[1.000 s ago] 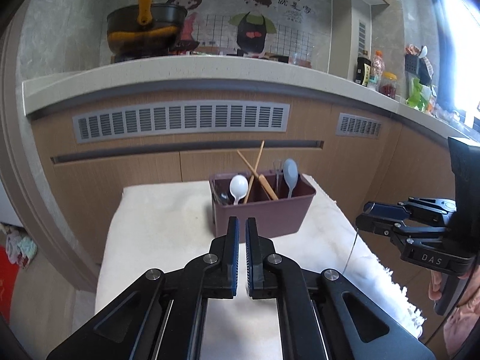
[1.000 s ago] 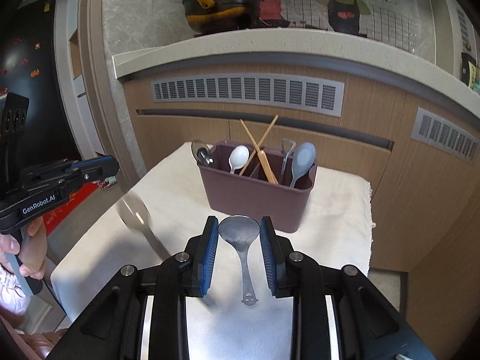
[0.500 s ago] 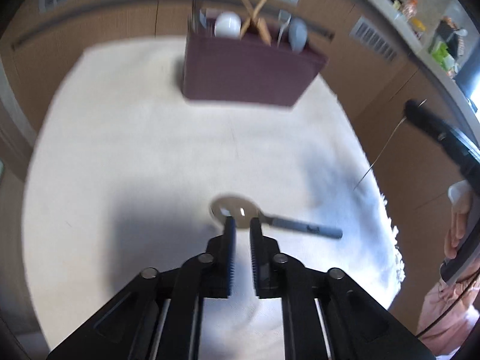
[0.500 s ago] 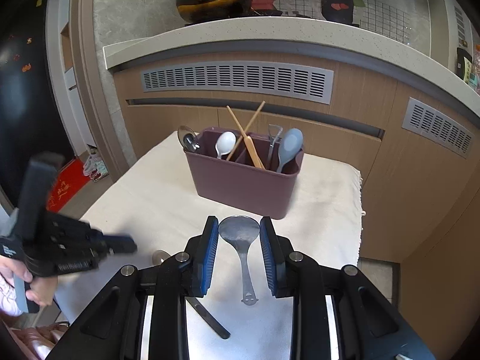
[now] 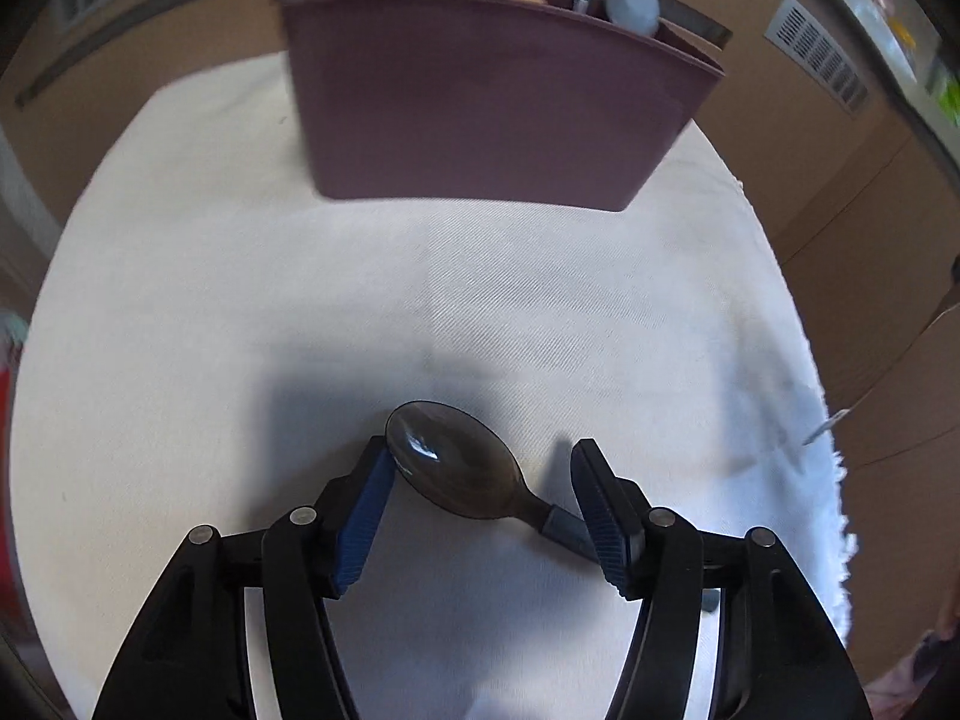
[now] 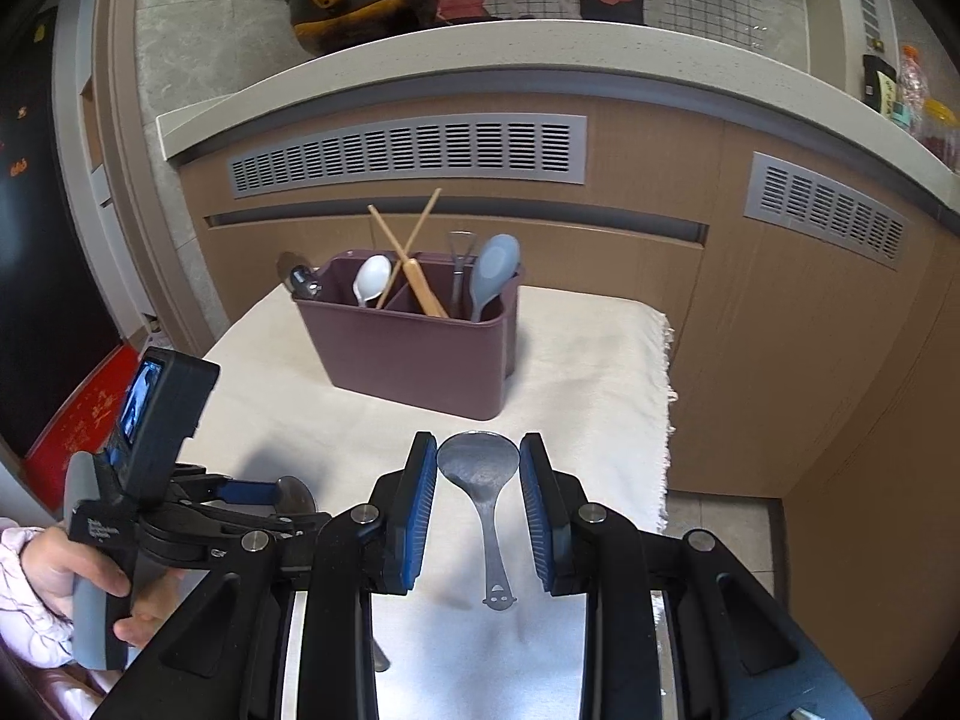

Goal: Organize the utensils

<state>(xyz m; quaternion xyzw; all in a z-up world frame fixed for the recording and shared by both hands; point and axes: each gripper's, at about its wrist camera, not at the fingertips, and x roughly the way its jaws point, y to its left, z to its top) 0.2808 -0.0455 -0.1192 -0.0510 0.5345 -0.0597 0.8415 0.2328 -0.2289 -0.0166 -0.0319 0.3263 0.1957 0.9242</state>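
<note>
A dark translucent spoon [image 5: 462,468] lies on the white cloth [image 5: 240,300], its handle running back to the right. My left gripper [image 5: 480,480] is open, low over the cloth, with its fingers either side of the spoon's bowl. My right gripper [image 6: 478,480] is shut on a metal rice spoon [image 6: 480,468], clamping its round head with the handle pointing back at the camera. The maroon utensil holder [image 6: 414,348] stands at the far side of the cloth, holding spoons, chopsticks and a peeler; it also shows in the left wrist view [image 5: 492,102].
The left gripper and the hand holding it [image 6: 138,510] show at lower left in the right wrist view. The cloth's fringed right edge [image 6: 663,396] drops to the floor. A wooden counter front with vents [image 6: 408,150] stands behind the table.
My left gripper has opened, dropped low and moved forward so its fingers straddle the dark spoon's bowl. My right gripper still holds the rice spoon, almost unmoved.
</note>
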